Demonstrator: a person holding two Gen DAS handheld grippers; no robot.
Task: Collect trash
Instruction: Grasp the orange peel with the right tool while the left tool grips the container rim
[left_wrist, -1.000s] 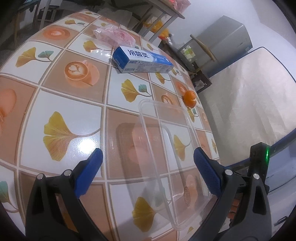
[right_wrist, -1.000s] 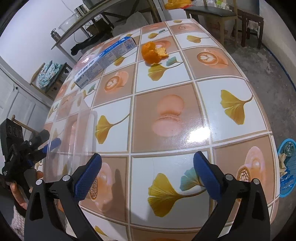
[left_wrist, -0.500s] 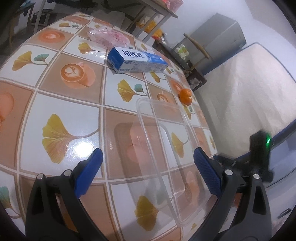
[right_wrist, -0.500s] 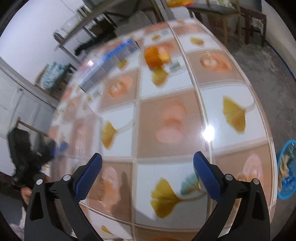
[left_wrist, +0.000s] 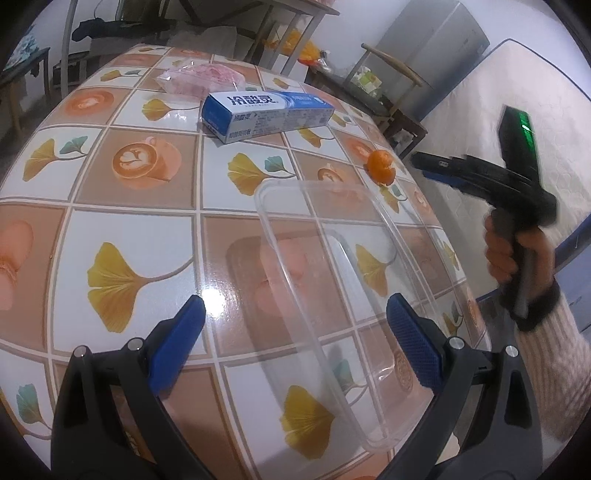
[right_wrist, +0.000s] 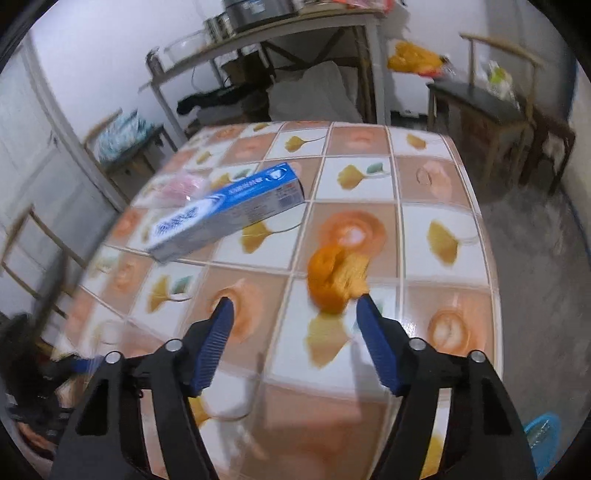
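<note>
Resting on the glossy tiled table (right_wrist: 436, 177), crumpled orange peel (right_wrist: 334, 278).

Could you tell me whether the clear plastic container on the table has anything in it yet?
Empty. Through the clear plastic container only the tablecloth pattern shows; the orange peel and the toothpaste box lie outside it.

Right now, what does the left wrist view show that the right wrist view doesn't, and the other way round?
Only the left wrist view shows the clear plastic container lying between the open left gripper, plus the hand holding the right gripper's handle at the table's far side.

Only the right wrist view shows the right gripper head-on: its jaws have just been closing, nothing between them yet, the orange peel just ahead, and a blue basket on the floor.

Both show the tiled table, blue toothpaste box, pink plastic packet and the peel.
</note>
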